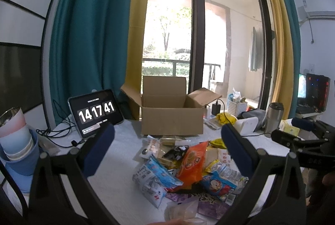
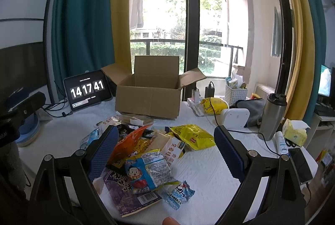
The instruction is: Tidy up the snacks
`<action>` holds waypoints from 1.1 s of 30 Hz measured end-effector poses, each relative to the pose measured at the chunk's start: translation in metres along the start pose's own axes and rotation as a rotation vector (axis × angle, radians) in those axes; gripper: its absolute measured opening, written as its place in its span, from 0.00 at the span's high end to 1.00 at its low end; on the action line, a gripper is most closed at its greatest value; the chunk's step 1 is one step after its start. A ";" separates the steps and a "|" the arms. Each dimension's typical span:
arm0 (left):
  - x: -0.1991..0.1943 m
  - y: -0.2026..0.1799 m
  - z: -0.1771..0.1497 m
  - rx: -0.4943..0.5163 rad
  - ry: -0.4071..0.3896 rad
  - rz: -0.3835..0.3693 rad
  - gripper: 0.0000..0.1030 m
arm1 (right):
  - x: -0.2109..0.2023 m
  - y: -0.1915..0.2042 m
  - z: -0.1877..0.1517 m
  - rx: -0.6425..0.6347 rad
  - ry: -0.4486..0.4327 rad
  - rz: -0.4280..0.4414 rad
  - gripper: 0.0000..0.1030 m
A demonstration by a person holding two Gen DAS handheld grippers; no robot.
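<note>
Snacks (image 2: 146, 154) lie in a loose heap on the white table (image 2: 209, 170), just in front of the box (image 2: 148, 97), which stands with flaps up and nothing visible inside.

Left gripper (image 1: 167, 149): jaws wide apart, holding nothing, hanging above the heap. Right gripper (image 2: 165, 151): likewise spread and empty, its left pad (image 2: 102, 151) at the edge of the pile; cannot tell whether it touches a packet.

Heap contents: orange bag (image 2: 127, 141) tilted against the others, yellow bag (image 2: 192, 136) on the far right side, blue cartoon packet (image 2: 146, 172) on top of a flat purple pack (image 2: 127, 193), small blue-white sachet (image 2: 178, 193) at the near edge, apart from the rest.

Handling judgement: all look light, soft and crinkly, film or foil wrapped. Film likely slick; pillow bags hold air and may squirt out of a hard pinch. Contents possibly brittle, so squeeze gently. Best hold is probably the crimped end seam or a flat corner, not the puffed middle. Flat purple pack sits under others; clear the top ones first.

Risk: overlapping packets may drag along. Cable (image 2: 236, 131) runs near the right pad.

No packet boxed yet, as far as the views show.
</note>
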State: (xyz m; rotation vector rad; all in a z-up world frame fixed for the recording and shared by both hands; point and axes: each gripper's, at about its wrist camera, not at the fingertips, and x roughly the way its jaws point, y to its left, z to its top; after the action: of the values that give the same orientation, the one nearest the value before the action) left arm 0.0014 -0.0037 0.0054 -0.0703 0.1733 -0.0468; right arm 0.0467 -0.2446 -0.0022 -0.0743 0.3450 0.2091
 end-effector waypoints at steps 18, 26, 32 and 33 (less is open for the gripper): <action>0.003 0.003 -0.005 -0.009 0.009 -0.002 0.00 | 0.000 -0.002 -0.001 0.007 0.008 -0.001 0.08; 0.014 -0.002 -0.020 0.005 0.081 -0.018 0.00 | 0.011 -0.005 -0.011 0.021 0.053 0.001 0.08; 0.043 -0.007 -0.046 0.013 0.231 -0.047 0.00 | 0.036 -0.018 -0.025 0.030 0.117 -0.026 0.08; 0.052 -0.008 -0.055 0.015 0.283 -0.057 0.00 | 0.041 -0.019 -0.029 0.031 0.134 -0.026 0.08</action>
State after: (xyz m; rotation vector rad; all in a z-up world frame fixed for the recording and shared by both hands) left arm 0.0427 -0.0182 -0.0566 -0.0538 0.4541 -0.1154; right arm 0.0791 -0.2588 -0.0425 -0.0620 0.4800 0.1736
